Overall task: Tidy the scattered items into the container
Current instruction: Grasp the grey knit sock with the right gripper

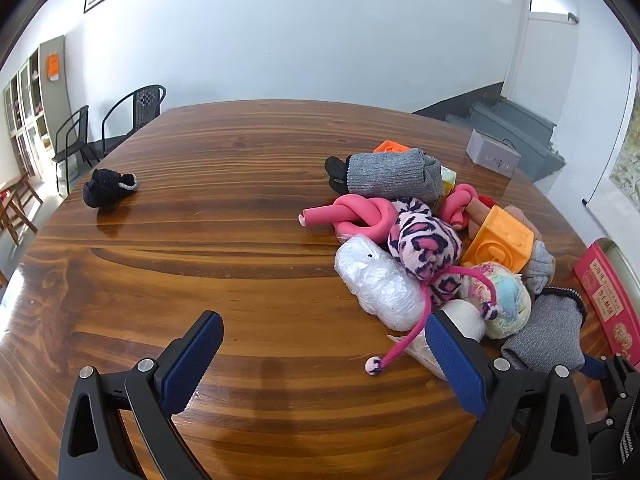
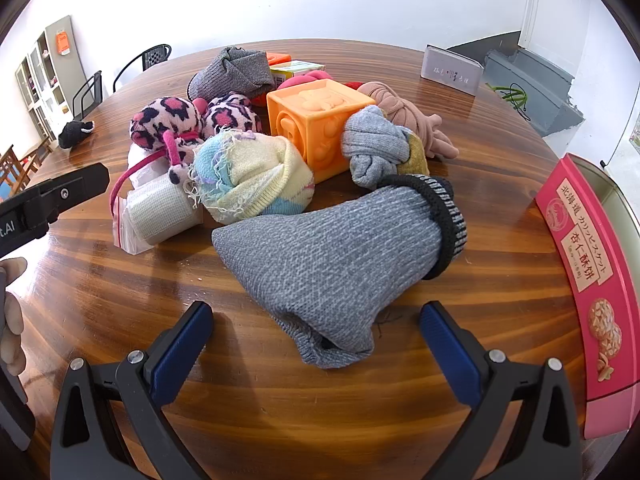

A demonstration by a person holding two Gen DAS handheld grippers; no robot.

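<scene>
Wooden table (image 1: 240, 240) | both tools gape, empty | knotted pink tube (image 1: 352, 216) only in left view

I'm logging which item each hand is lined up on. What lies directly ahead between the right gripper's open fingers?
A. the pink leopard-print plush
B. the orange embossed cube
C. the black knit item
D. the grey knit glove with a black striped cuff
D: in the right wrist view the grey knit glove lies just ahead of the open right gripper, untouched.

Both wrist views angled down over wooden table (image 1: 240, 240); right sits nearer; shared: orange cube (image 2: 316, 128), pink tin (image 2: 592, 280).
</scene>
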